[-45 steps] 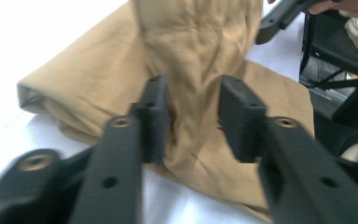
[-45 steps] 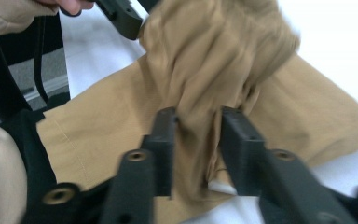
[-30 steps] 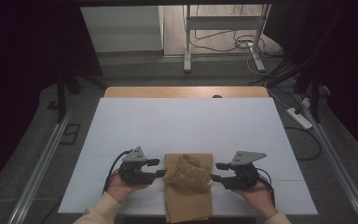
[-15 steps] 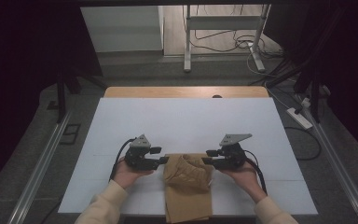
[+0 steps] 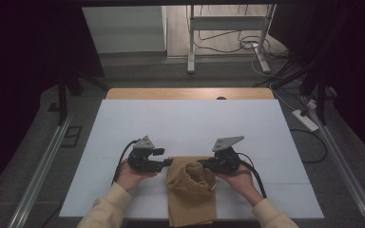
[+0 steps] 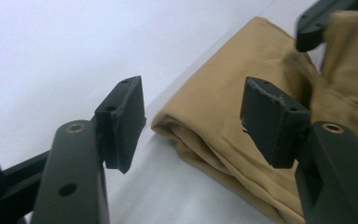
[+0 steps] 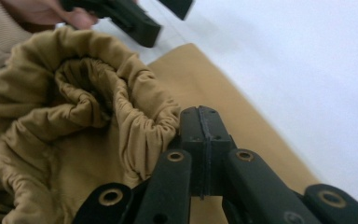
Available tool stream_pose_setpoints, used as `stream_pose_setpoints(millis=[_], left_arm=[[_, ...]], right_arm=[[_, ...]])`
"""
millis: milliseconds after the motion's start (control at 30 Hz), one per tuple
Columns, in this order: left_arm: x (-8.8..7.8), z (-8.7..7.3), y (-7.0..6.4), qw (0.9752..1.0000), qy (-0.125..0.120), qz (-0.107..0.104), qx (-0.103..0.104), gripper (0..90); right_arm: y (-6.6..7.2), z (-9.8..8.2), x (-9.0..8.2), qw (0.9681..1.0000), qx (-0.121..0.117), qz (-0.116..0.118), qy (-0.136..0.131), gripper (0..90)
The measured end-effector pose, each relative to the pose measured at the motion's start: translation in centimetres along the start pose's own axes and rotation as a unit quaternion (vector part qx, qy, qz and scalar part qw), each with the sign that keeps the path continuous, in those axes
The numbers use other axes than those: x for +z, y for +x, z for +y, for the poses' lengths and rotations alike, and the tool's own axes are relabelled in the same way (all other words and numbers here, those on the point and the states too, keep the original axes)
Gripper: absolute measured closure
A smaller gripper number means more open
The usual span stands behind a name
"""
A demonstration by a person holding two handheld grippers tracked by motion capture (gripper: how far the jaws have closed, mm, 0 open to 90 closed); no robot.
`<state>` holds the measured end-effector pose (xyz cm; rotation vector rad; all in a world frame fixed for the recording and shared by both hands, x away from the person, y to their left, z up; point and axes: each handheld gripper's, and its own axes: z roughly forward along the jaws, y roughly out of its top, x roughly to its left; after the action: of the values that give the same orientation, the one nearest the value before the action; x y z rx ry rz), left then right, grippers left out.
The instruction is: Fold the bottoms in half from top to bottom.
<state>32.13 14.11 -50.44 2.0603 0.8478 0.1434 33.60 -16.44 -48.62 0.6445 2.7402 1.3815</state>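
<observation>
The tan cloth (image 5: 191,197) lies at the near edge of the white surface (image 5: 190,123), centred between the two hands. Its near portion is folded flat and overhangs the front edge of the surface. Its far portion is gathered into a rumpled, raised bunch (image 5: 196,175).

The right gripper (image 5: 208,166) is positioned at the right side of that bunch, held in the person's right hand (image 5: 240,178). Its jaws have just been closing. In the right gripper view the jaws are pressed together, with the ruffled edge of the cloth (image 7: 135,126) bunched against their left side; whether a fold is caught between the pads cannot be determined.

The left gripper (image 5: 167,163) is positioned at the left side of the cloth, held in the person's left hand (image 5: 132,176). Its jaws have just been opening. In the left gripper view the jaws stand spread, with the folded corner of the cloth (image 6: 214,121) lying between and beyond them; the pads do not press on it.

Beyond the grippers, the surface extends to a wooden table edge (image 5: 190,93). Farther off are a metal stand (image 5: 228,35) and cables (image 5: 237,45) on the floor.
</observation>
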Motion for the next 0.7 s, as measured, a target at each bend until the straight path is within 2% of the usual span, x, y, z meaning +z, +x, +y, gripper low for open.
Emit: stream_pose_setpoints(millis=[167, 233, 333, 400, 700], left_arm=[[-0.2, 0.0, -0.1, 1.0, -0.001, -0.001, 0.0, 38.0], [-0.2, -0.1, -0.1, 1.0, -0.001, -0.002, -0.002, 37.4], [-0.1, 0.0, -0.1, 1.0, 0.001, -0.001, -0.001, 36.7], [-0.1, -0.1, -0.1, 1.0, 0.003, 0.002, 0.0, 36.3], [0.0, -0.1, 0.1, 1.0, 0.007, 0.003, -0.002, 34.5]], right_arm=[[1.7, -0.7, -0.4, 0.9997, -0.011, 0.019, 0.008, 89.2], [2.3, -1.4, -0.3, 0.9994, -0.014, 0.025, 0.02, 89.1], [2.7, -2.2, -0.2, 0.9988, -0.02, 0.022, 0.038, 89.0], [2.6, -2.2, -0.3, 0.999, -0.022, 0.012, 0.036, 87.0], [0.5, -2.1, -0.7, 0.9984, -0.004, -0.049, 0.029, 64.0]])
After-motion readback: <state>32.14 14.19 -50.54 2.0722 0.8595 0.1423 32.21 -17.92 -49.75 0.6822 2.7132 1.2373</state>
